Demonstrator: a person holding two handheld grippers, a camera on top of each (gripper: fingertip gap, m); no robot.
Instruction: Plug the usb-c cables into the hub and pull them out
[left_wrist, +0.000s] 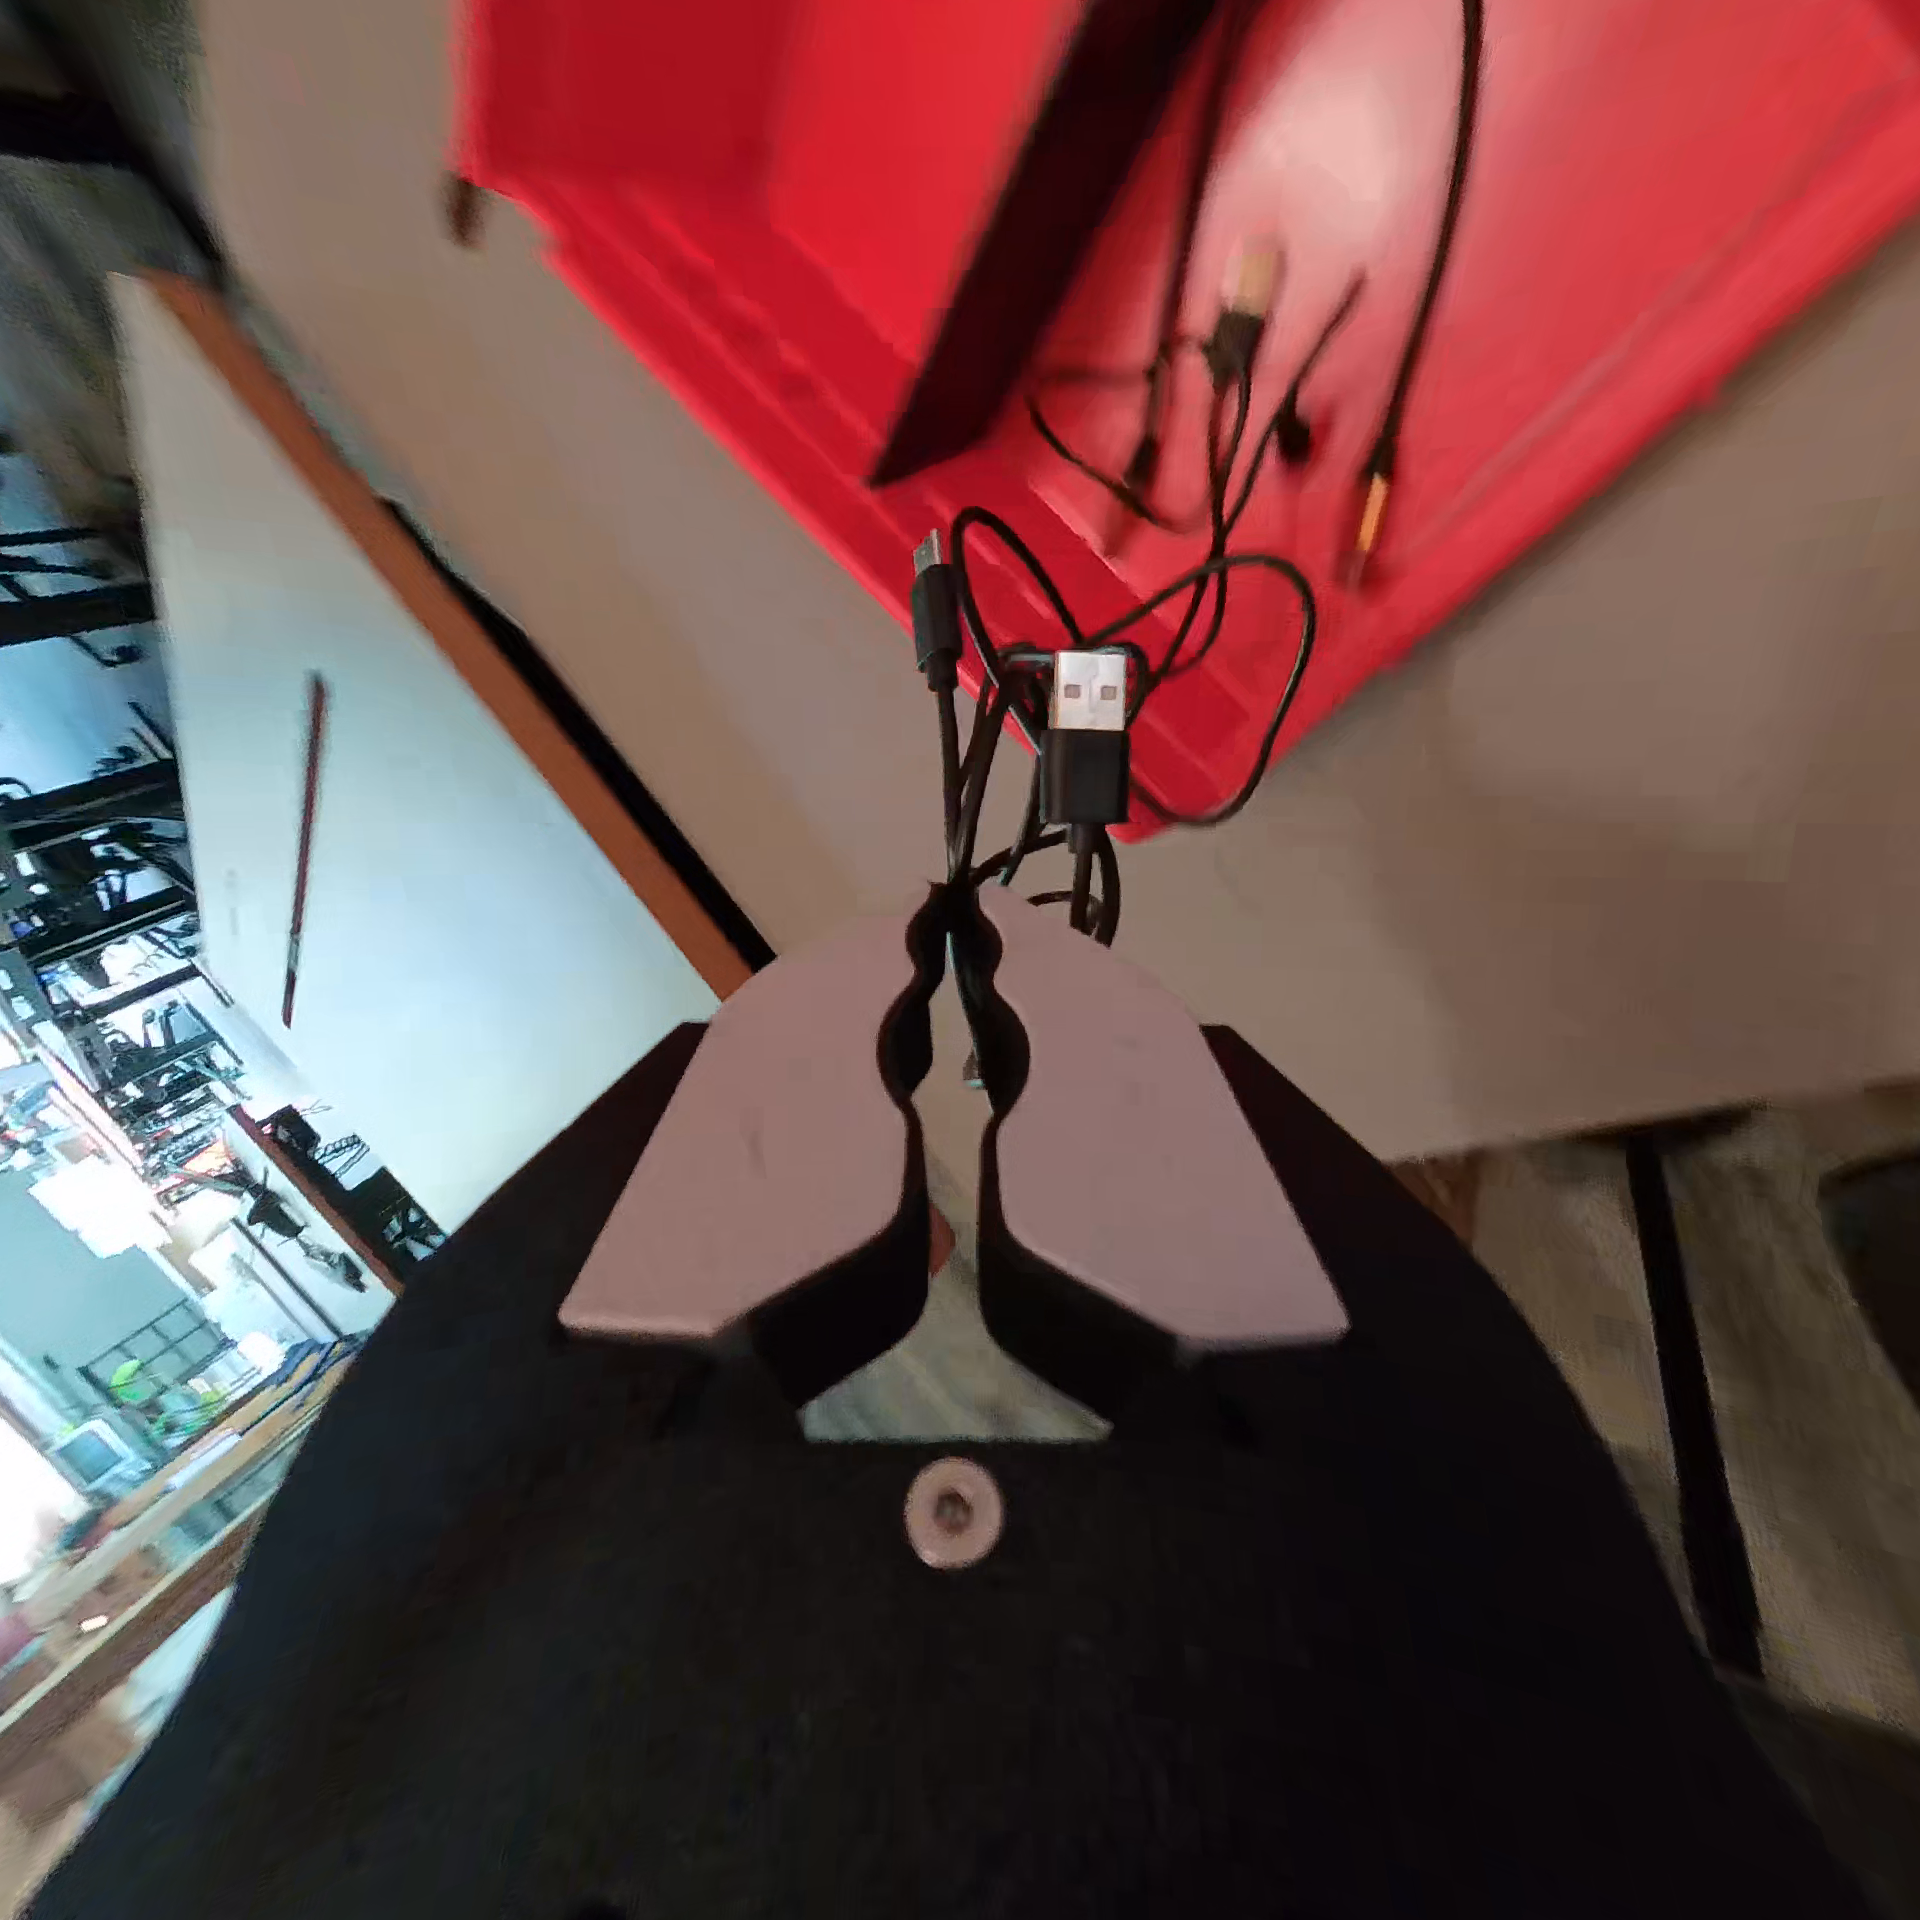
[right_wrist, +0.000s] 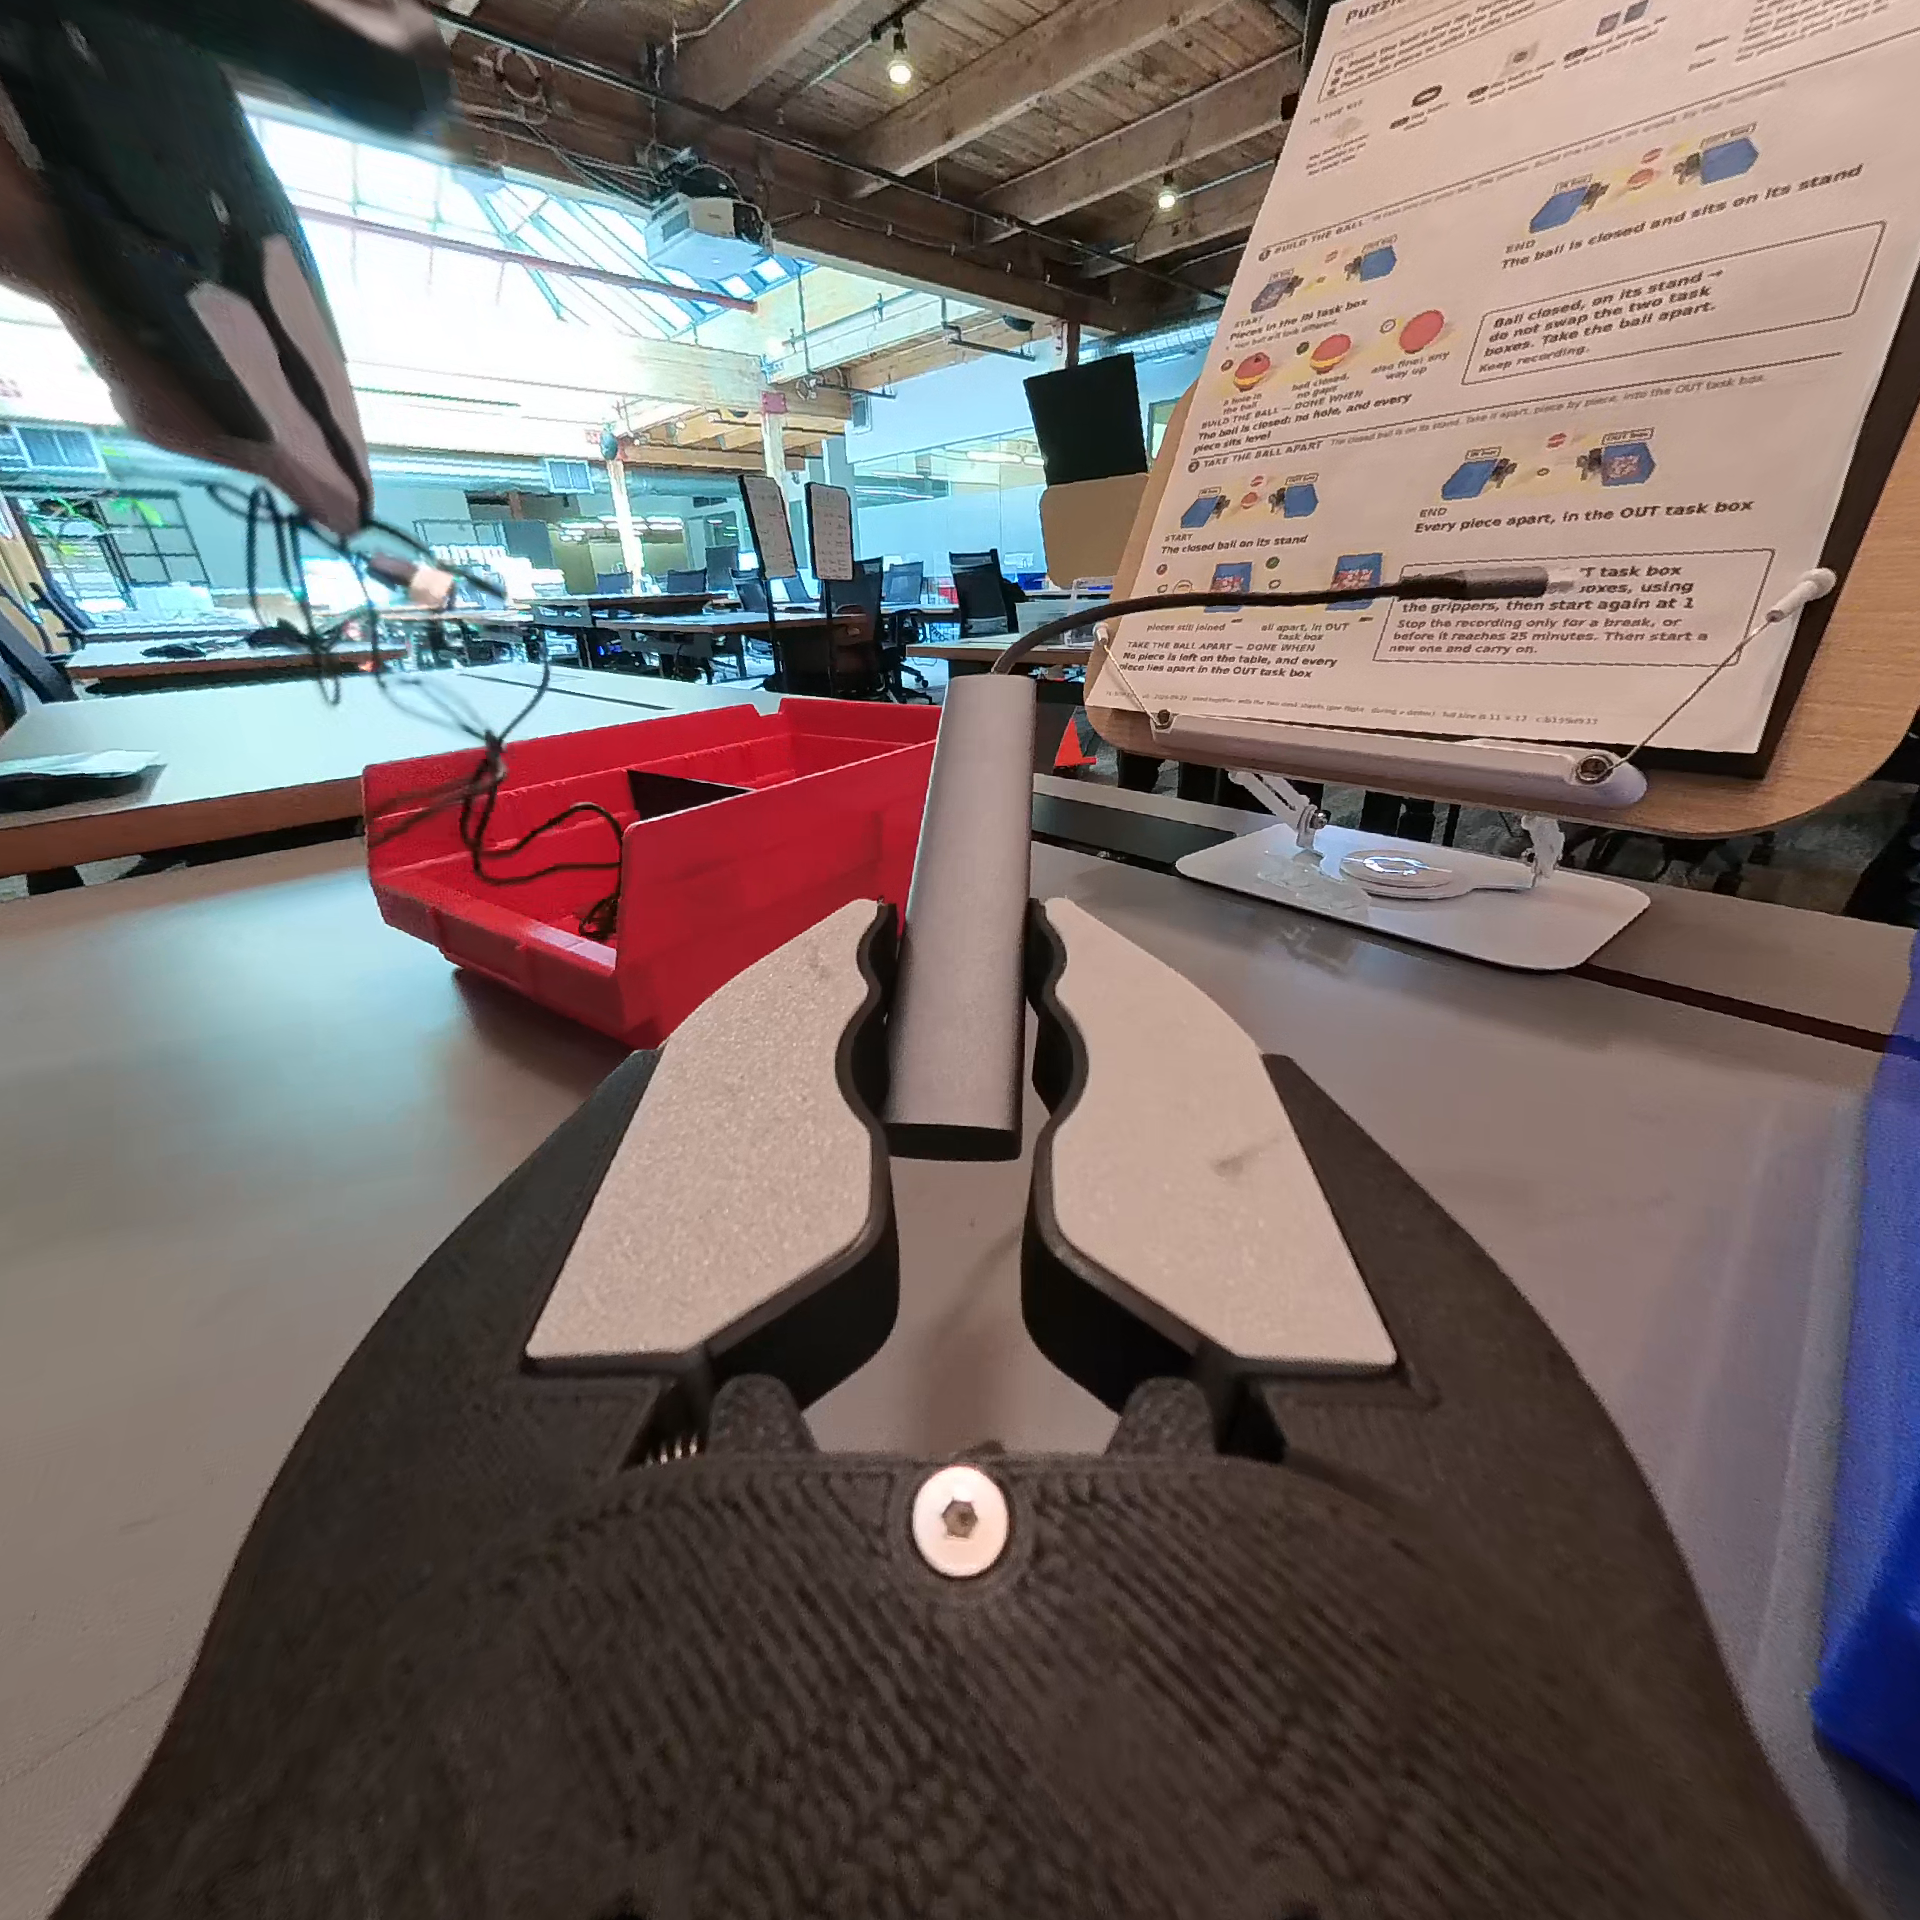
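The left gripper (left_wrist: 954, 914) has a black, broad, rounded body; two pale grey plates with wavy black inner edges form the jaws; one silver hex screw sits behind the jaws; the right gripper (right_wrist: 961, 920) matches, its black body showing woven print texture.

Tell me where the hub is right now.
The grey hub stands upright, clamped in the right gripper in the right wrist view, just right of the red bin, before the document stand.
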